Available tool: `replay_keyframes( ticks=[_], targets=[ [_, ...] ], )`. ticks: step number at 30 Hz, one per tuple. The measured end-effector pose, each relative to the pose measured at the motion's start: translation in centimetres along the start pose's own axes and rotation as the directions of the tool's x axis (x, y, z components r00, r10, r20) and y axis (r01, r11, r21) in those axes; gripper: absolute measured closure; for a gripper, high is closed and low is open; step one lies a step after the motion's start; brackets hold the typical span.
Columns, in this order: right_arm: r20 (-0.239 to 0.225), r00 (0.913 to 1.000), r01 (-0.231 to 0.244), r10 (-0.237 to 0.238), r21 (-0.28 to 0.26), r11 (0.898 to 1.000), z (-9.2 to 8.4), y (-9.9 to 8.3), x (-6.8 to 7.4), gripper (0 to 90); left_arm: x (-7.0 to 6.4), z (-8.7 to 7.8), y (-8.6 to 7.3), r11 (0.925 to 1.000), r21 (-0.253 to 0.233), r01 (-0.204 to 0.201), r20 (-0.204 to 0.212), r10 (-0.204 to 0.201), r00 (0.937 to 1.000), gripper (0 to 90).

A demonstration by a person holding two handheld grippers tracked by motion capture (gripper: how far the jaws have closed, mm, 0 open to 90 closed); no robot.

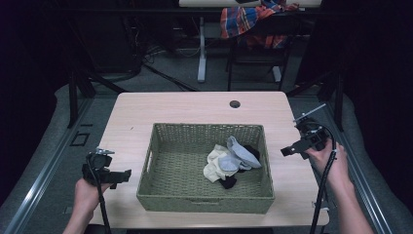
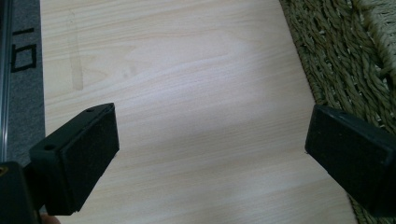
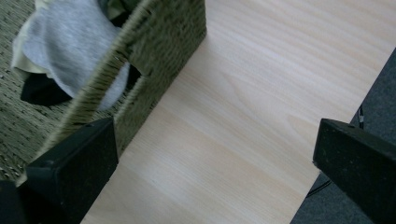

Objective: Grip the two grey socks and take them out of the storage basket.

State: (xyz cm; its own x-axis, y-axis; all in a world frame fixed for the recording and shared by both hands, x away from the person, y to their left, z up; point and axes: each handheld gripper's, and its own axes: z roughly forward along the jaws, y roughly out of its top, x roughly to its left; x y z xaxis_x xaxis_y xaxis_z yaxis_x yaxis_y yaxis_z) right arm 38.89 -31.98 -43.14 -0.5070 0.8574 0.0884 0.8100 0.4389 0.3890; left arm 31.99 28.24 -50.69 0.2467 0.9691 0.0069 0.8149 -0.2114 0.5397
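Observation:
A green woven basket sits in the middle of the light wooden table. Inside it, toward the right, lies a small heap of socks: grey, cream and black. My left gripper hovers over the table's left edge, open, its jaws over bare wood beside the basket wall. My right gripper hangs just right of the basket, open and empty. In the right gripper view the basket's wall stands ahead, with a grey sock behind it.
A round cable hole marks the table's far side. Behind the table stands a chair draped with a plaid cloth, and cables run across the grey floor. Bare wood lies on both sides of the basket.

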Motion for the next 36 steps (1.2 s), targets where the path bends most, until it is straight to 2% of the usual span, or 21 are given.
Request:
replay_keyframes(
  ticks=[2,11,16,19,22,30,31,36],
  targets=[
    [0.004,0.9998,0.02,-0.02,-0.003,1.0,-0.6,0.6,0.7,0.0,-0.1,0.0,0.0,1.0,-0.001,-0.001,-0.002,0.001,1.0,3.0],
    [0.018,0.9974,0.069,-0.069,-0.017,0.997,-1.6,2.0,2.3,0.0,0.0,0.1,0.0,1.0,0.002,0.001,0.0,-0.001,1.0,3.0],
    [-0.027,0.9952,0.093,-0.094,-0.053,0.994,-2.6,3.9,3.8,0.0,-0.1,0.2,0.1,1.0,0.003,0.0,0.001,0.0,1.0,3.0],
    [-0.034,0.9924,0.116,-0.118,-0.052,0.992,-2.6,4.8,4.5,0.0,-0.1,0.1,0.1,1.0,0.0,0.002,0.0,-0.002,1.0,2.9],
    [-0.048,0.9873,0.149,-0.151,-0.05,0.988,-2.1,6.2,6.0,0.0,0.0,0.1,0.0,1.0,-0.003,0.006,0.001,-0.006,1.0,2.9],
    [-0.066,0.977,0.201,-0.203,-0.026,0.979,-0.7,7.9,7.8,0.0,0.0,0.1,0.1,0.9999,-0.009,0.01,0.0,-0.01,0.9999,2.9],
    [-0.07,0.9717,0.225,-0.226,-0.018,0.974,-0.2,8.3,8.2,0.5,0.0,0.1,0.1,1.0,-0.007,0.005,0.002,-0.005,1.0,2.9],
    [-0.084,0.9696,0.23,-0.23,-0.006,0.973,0.7,9.0,8.8,1.1,0.0,0.1,0.1,0.9999,-0.011,0.006,0.0,-0.006,1.0,2.9]
  ],
)
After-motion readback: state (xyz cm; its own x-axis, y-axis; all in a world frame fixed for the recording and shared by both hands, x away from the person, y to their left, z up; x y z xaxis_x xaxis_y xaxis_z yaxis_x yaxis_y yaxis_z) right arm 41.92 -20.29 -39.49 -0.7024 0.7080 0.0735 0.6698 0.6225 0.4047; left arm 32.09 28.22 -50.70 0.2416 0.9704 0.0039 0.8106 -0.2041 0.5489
